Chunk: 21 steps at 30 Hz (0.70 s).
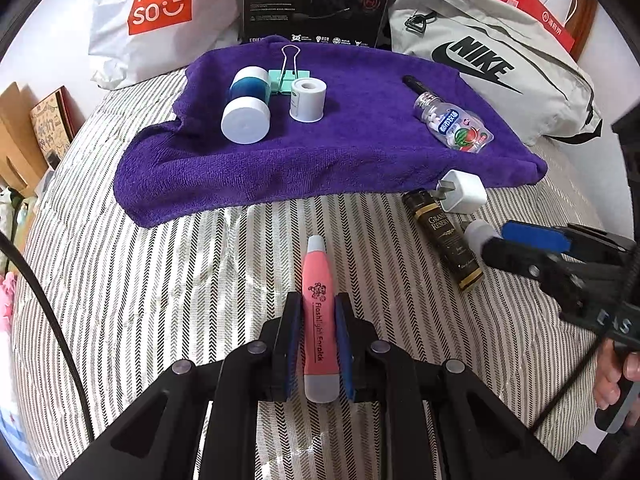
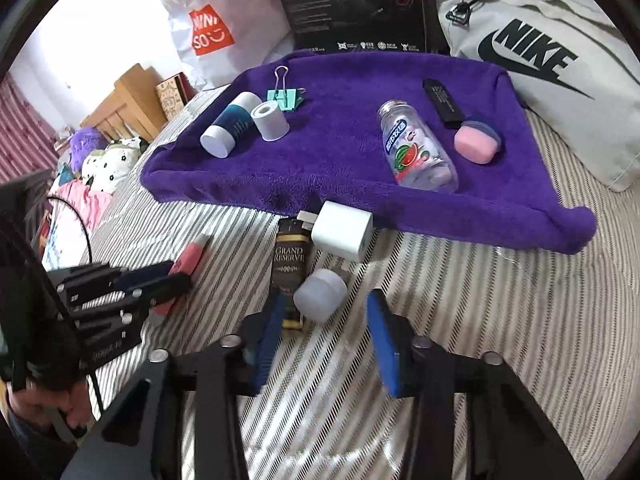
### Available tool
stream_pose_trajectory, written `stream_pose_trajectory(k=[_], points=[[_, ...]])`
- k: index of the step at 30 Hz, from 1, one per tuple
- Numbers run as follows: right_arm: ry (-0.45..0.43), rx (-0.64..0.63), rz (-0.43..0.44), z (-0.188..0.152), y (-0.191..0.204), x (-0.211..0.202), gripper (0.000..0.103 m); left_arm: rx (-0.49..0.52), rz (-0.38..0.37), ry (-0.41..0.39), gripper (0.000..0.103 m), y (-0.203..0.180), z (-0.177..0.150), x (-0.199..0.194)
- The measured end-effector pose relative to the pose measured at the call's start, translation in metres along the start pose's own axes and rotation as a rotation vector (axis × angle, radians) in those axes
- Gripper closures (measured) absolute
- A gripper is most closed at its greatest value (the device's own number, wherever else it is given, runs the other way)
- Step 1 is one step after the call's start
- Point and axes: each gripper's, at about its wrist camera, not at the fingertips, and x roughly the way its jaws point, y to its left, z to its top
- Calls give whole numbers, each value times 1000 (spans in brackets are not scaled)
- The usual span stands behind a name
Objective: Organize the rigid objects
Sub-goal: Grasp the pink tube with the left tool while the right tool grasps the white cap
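Left gripper (image 1: 316, 312) jaws clamping tapered pink earpick (image 1: 318, 312) (smooth plastic); right gripper (image 2: 324, 312) jaws wide, empty

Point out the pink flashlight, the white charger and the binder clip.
Pink flashlight (image 1: 318, 308): left wrist view, middle of its pink body.
White charger (image 2: 340, 236): right wrist view, its top face.
Binder clip (image 1: 283, 80): left wrist view, its mint body.

this is a bedroom in a home. the things lie on a bed (image 1: 160, 300) with a striped cover, under a purple towel (image 1: 320, 152). stuffed toys (image 2: 108, 164) sit along the bed's far side near a wooden headboard (image 2: 128, 100). a shopping bag (image 1: 156, 12) and a grey sports bag (image 1: 500, 72) lean at the back.
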Motion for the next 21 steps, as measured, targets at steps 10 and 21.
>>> stream_pose_trajectory(k=[10,21], points=[[47,-15,-109,-1,-11,2,74,15,8,-22,86,-1,-1,-2],[34,-48,-182,3,-3,8,72,28,27,-31,86,-6,-4,-4]])
